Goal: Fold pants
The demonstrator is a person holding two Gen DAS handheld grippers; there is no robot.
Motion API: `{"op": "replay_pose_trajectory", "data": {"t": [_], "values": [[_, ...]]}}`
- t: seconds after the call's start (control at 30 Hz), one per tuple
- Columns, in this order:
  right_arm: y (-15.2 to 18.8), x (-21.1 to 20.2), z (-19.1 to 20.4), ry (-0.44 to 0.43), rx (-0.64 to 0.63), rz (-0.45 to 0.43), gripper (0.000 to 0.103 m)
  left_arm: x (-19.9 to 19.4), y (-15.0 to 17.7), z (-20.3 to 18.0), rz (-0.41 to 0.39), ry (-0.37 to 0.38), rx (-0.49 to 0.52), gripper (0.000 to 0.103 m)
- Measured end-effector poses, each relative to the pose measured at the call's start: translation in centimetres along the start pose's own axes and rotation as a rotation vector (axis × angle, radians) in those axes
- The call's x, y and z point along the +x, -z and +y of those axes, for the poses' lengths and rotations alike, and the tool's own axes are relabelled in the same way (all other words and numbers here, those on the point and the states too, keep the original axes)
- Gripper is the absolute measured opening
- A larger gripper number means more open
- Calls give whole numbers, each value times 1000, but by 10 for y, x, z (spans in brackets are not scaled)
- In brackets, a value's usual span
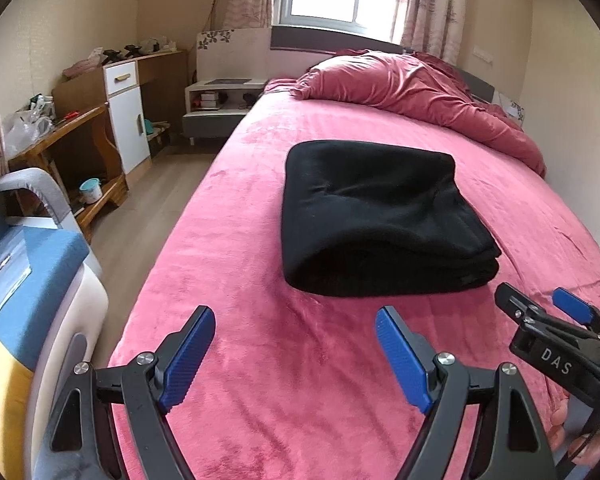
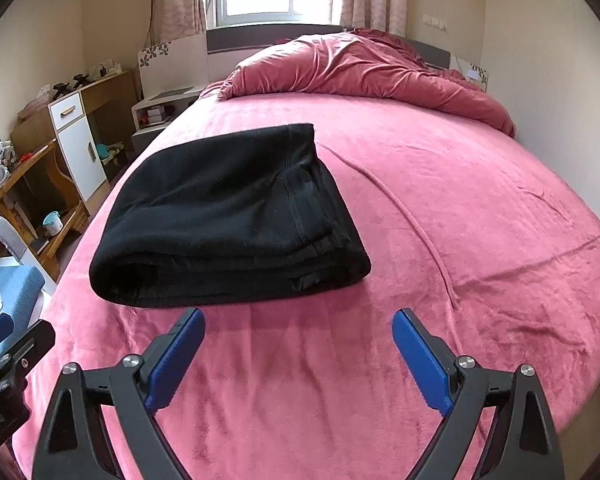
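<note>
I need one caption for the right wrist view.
Open right tongs hover before folded black pants on a pink bed.

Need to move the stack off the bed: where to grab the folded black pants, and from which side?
Judging by its pose, take the black pants at the near right corner, where the stacked layer edges meet, coming in low from the front with the right gripper. The left end is a rounded fold, too thick to pinch; left gripper could support it.

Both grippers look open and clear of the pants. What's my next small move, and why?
Probably just back both off. The black pants already lie as a compact, layered bundle on the pink bed cover, and the left gripper and right gripper are open, empty, short of its near edge.
</note>
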State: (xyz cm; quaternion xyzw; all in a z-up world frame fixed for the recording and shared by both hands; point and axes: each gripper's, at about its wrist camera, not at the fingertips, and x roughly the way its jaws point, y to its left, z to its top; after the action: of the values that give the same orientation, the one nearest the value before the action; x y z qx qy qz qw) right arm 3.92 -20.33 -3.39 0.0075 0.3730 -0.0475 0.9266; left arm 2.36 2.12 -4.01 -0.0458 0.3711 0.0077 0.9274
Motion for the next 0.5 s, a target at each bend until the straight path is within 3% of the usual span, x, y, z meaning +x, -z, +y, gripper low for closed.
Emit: {"op": "replay_pose_trajectory", "data": {"t": [0.5], "values": [[5,-6,9,-9,-27,0,95,-8,2,2,-17,-9,4,84]]}}
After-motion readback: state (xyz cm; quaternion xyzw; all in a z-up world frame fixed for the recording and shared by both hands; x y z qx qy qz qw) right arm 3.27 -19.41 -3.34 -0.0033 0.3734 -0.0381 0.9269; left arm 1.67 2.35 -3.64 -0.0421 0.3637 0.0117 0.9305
